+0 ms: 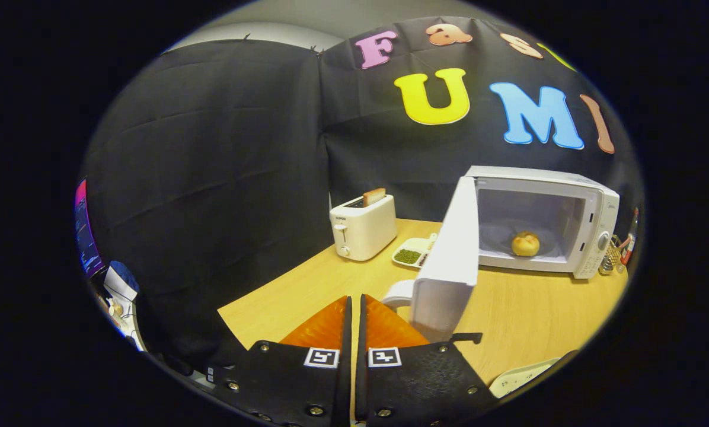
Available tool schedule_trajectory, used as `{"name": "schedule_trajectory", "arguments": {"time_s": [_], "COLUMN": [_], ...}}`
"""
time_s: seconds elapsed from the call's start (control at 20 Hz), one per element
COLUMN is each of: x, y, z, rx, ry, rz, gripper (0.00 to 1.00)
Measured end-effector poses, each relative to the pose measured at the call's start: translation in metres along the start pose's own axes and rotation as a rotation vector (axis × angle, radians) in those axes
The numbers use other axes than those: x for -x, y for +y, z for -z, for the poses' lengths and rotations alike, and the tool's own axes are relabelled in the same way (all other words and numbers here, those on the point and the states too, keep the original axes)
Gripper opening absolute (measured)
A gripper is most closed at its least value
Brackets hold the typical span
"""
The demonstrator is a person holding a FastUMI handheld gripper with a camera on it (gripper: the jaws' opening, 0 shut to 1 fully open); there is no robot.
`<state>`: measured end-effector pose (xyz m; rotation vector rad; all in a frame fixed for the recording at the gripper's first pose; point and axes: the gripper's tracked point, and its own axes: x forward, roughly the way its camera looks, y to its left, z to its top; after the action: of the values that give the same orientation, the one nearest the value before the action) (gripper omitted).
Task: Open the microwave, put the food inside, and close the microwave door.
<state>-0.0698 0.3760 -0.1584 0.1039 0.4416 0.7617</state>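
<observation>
A white microwave (591, 207) stands at the far right of the wooden table, its door (452, 249) swung wide open toward me. A round golden bun (526, 244) rests inside the cavity on the turntable. My gripper (354, 305) is shut, its two orange fingers (325, 326) pressed together with nothing between them. It hovers over the near part of the table, just left of the door's outer edge, not touching it.
A white toaster (363, 227) with a slice of bread (374, 196) stands left of the microwave. A white tray (412, 251) with green bits lies between them. A white cup (399, 293) sits behind the door. Bottles (627, 240) and a grater stand right of the microwave.
</observation>
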Motion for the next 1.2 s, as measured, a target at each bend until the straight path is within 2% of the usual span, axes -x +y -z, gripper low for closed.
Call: {"name": "schedule_trajectory", "arguments": {"time_s": [0.35,0.5,1.2], "x": [0.024,0.032,0.042], "y": [-0.034,-0.057,-0.174], "z": [0.006,0.007,-0.006], "rx": [0.012,0.027,-0.045], "ry": [0.005,0.007,-0.005], "rz": [0.042,0.084,0.232], "gripper": [0.03,0.03,0.03]}}
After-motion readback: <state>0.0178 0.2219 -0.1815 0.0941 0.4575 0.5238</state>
